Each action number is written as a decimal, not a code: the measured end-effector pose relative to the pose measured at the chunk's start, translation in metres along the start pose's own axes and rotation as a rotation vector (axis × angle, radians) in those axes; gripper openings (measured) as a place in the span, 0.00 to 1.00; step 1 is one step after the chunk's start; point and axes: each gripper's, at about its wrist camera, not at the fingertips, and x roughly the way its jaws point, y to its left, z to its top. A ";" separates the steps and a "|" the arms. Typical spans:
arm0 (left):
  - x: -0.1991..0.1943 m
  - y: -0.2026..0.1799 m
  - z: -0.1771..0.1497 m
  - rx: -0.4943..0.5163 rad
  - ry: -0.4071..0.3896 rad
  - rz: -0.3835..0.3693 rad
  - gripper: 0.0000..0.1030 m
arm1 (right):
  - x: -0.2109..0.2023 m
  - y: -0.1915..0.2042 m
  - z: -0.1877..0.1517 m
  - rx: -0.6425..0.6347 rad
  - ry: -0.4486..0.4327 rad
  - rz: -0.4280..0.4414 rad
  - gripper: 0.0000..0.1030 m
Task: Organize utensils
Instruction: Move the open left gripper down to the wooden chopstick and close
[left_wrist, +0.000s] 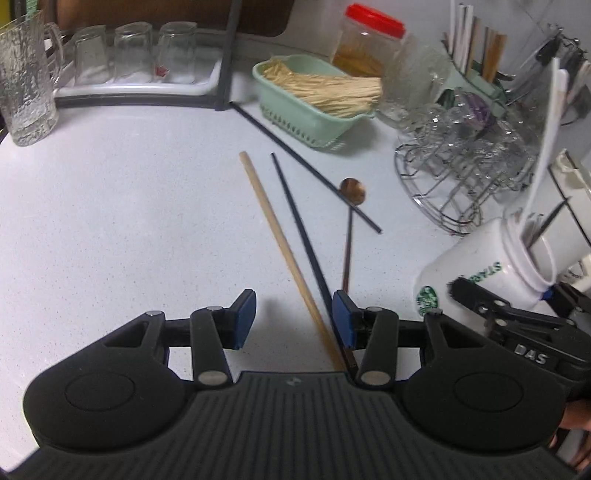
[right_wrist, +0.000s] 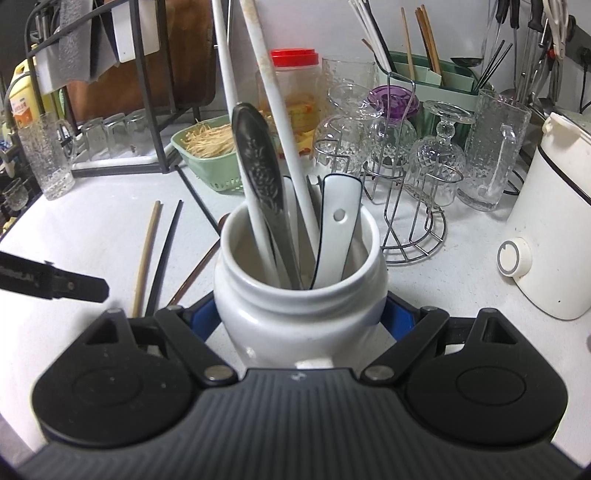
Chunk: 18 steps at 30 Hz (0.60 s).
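On the white counter (left_wrist: 110, 221) lie a wooden chopstick (left_wrist: 273, 236), a black chopstick (left_wrist: 295, 221) beside it, a second black chopstick (left_wrist: 306, 166) farther back, and a brown-bowled spoon (left_wrist: 352, 190). My left gripper (left_wrist: 293, 319) hangs open low over the near ends of the first two; the wooden one passes between its fingers and the black one runs along the right pad (left_wrist: 341, 321). My right gripper (right_wrist: 301, 317) is shut on a white ceramic jar (right_wrist: 299, 306), which holds a metal spoon (right_wrist: 258, 166), white chopsticks (right_wrist: 273, 92) and a white ceramic spoon (right_wrist: 338, 221). The jar (left_wrist: 480, 266) also shows at the right of the left wrist view.
A green basket of thin sticks (left_wrist: 306, 110) and a red-lidded jar (left_wrist: 369, 40) stand behind the chopsticks. A wire rack of upturned glasses (left_wrist: 461, 177) is at the right, a tray of glasses (left_wrist: 136, 55) and a glass pitcher (left_wrist: 26, 81) at the left. A white appliance (right_wrist: 554, 221) sits far right.
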 end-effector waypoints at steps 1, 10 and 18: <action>0.003 -0.002 0.000 0.012 0.001 0.015 0.50 | 0.000 0.000 0.000 0.001 0.000 0.002 0.88; 0.025 -0.008 -0.007 0.016 0.050 0.039 0.50 | 0.000 -0.001 0.000 -0.016 0.002 0.023 0.88; 0.032 -0.028 -0.009 0.114 0.050 0.113 0.50 | -0.001 -0.003 -0.001 -0.015 0.006 0.033 0.88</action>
